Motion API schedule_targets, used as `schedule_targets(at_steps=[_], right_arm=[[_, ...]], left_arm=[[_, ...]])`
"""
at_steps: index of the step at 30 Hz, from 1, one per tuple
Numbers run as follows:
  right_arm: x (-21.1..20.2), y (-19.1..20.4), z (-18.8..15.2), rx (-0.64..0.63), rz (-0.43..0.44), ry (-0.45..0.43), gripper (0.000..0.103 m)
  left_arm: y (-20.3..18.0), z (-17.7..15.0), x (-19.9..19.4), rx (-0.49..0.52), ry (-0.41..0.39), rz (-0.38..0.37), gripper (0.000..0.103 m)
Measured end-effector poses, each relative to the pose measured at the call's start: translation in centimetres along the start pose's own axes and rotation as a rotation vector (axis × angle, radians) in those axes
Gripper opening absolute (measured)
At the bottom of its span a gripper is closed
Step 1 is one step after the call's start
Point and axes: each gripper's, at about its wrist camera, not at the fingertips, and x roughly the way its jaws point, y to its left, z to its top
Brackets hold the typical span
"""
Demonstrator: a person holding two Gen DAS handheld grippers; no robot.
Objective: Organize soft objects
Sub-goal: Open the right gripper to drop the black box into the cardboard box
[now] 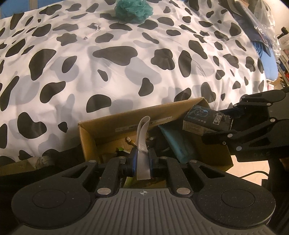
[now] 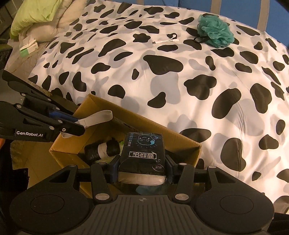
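My left gripper [image 1: 143, 160] is shut on a white elastic band [image 1: 143, 137] and holds it over the open cardboard box [image 1: 86, 133]; the band [image 2: 97, 117] and that gripper [image 2: 77, 124] also show in the right wrist view. My right gripper [image 2: 142, 170] is shut on a black tissue pack [image 2: 142, 151] above the box's [image 2: 180, 139] near side; the pack [image 1: 202, 117] shows at the right in the left wrist view. A teal bath pouf [image 2: 215, 30] lies far back on the cow-print duvet [image 2: 180, 81]. The box holds a teal item [image 1: 178, 144] and a black-and-white roll [image 2: 103, 150].
A small white cable adapter [image 2: 166, 40] lies on the duvet near the pouf. Pillows [image 2: 45, 16] and a green-white packet [image 2: 28, 47] sit at the bed's far left. Plastic bags and blue items [image 1: 260, 36] crowd the bed's right edge.
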Motion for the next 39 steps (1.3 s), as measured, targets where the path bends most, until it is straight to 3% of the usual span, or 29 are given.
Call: schedule_targets(at_steps=[13, 14, 15, 16, 17, 18, 19, 39], right_arm=[[0.3, 0.1, 0.0, -0.004, -0.001, 0.011, 0.053], [0.4, 0.2, 0.0, -0.008, -0.003, 0.013, 0.055], [0.5, 0.3, 0.0, -0.014, -0.007, 0.018, 0.059], [0.6, 0.4, 0.0, -0.023, -0.01, 0.028, 0.077], [0.8, 0.6, 0.0, -0.035, -0.018, 0.034, 0.089], [0.8, 0.9, -0.1, -0.052, -0.032, 0.034, 0.102], [0.8, 1.2, -0.1, -0.068, -0.041, 0.032, 0.103], [1.2, 0.7, -0.2, -0.038, -0.082, 0.054, 0.103]], left_arm=[[0.0, 0.1, 0.0, 0.001, -0.007, 0.024, 0.017], [-0.1, 0.2, 0.1, 0.003, -0.005, 0.053, 0.022], [-0.1, 0.3, 0.3, 0.004, 0.004, 0.077, 0.037], [0.0, 0.3, 0.5, 0.004, 0.014, 0.095, 0.056], [0.0, 0.4, 0.7, 0.006, 0.022, 0.111, 0.067], [0.0, 0.4, 0.8, 0.009, 0.027, 0.125, 0.069], [0.0, 0.4, 0.9, 0.01, 0.032, 0.135, 0.071], [0.0, 0.3, 1.1, 0.005, 0.044, 0.128, 0.072]])
